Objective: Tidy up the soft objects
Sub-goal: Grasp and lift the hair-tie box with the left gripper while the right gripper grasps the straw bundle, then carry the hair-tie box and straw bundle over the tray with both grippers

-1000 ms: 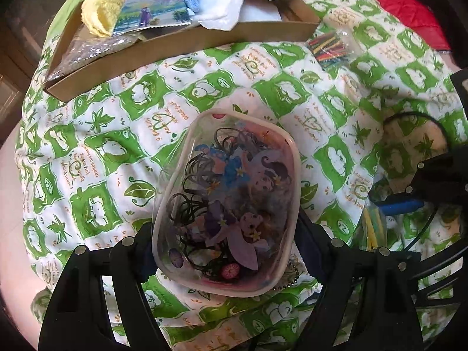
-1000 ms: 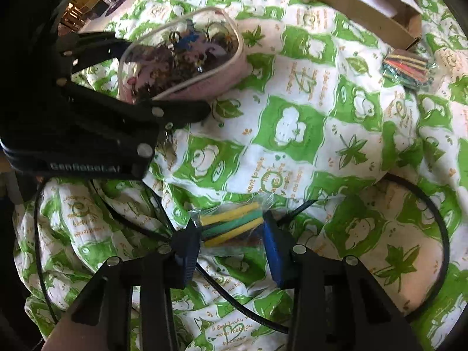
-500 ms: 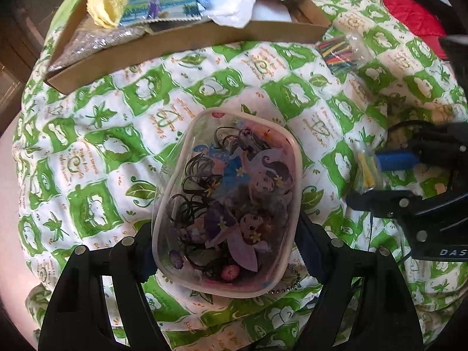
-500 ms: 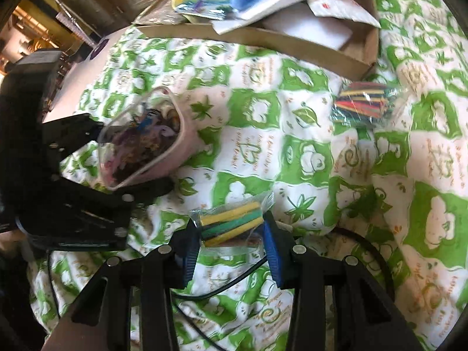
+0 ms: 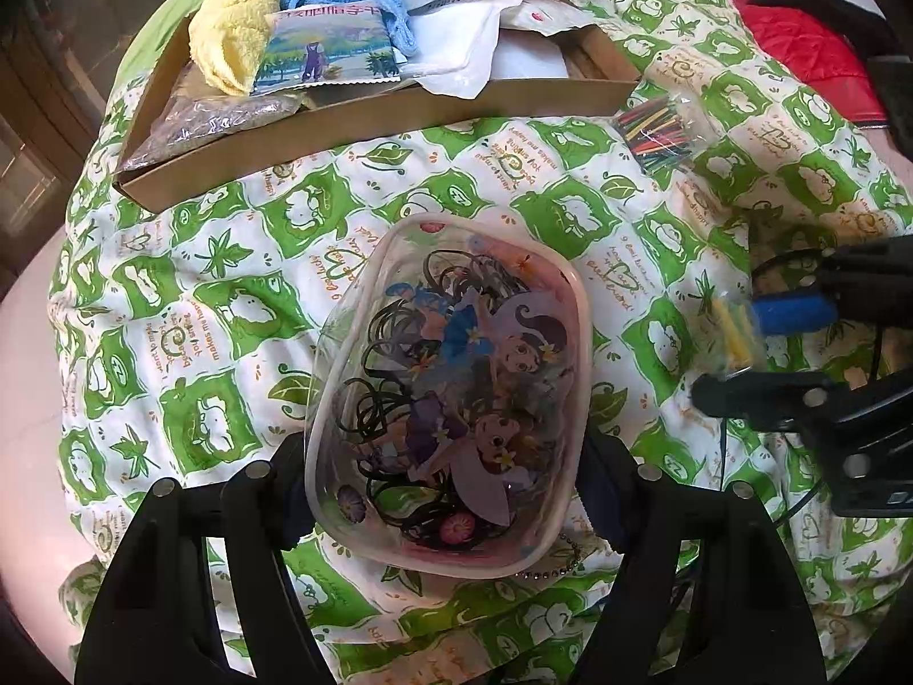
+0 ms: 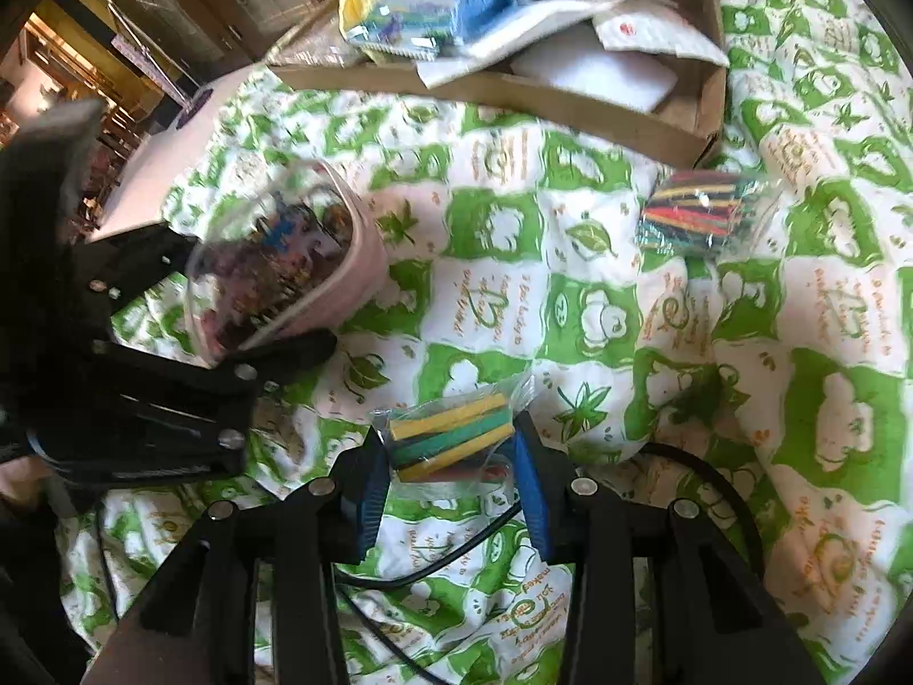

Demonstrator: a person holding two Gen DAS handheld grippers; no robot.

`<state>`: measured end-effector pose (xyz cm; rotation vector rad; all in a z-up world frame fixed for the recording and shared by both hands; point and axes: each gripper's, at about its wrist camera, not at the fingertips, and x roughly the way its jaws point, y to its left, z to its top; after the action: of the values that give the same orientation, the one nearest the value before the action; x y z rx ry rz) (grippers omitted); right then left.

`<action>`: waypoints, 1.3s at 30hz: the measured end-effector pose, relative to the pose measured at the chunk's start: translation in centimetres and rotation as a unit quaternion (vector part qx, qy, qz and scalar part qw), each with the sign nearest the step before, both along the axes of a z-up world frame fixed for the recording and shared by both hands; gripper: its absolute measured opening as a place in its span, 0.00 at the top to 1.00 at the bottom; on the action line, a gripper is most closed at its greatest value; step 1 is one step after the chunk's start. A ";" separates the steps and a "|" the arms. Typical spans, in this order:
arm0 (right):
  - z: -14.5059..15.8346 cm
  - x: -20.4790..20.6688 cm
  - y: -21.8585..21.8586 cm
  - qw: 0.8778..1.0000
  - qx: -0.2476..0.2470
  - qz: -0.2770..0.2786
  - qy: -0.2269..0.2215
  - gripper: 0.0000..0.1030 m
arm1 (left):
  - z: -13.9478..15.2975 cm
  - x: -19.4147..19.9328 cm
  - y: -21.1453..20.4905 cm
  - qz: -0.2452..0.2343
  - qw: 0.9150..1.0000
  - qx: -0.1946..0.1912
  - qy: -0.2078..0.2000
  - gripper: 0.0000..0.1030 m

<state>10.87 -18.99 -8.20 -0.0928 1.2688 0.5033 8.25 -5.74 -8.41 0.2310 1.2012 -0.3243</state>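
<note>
I see green/white leaf-print cloth (image 5: pixel 239 308) spread over everything. Black cable (image 6: pixel 724 491) loops across it at bottom right. Red fabric (image 5: pixel 799 45) at far right edge w/ smth dark on top, can't ID.

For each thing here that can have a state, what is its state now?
Clear pouch: between the left gripper fingers, which have just been closing.
Small tube bag: clamped in the right gripper.
Cardboard tray: open, filled.
Multicolour tube bag: lying free on the quilt.
</note>
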 end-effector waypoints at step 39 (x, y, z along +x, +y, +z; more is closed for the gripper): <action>2.9 1.9 -3.6 0.996 0.072 -0.059 0.010 0.61 | 4.4 0.6 5.1 0.084 0.993 -0.069 -0.047 0.28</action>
<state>12.81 -22.55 -5.31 0.1088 1.2458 0.4923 8.88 -0.69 -3.96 0.0244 1.0933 -0.2444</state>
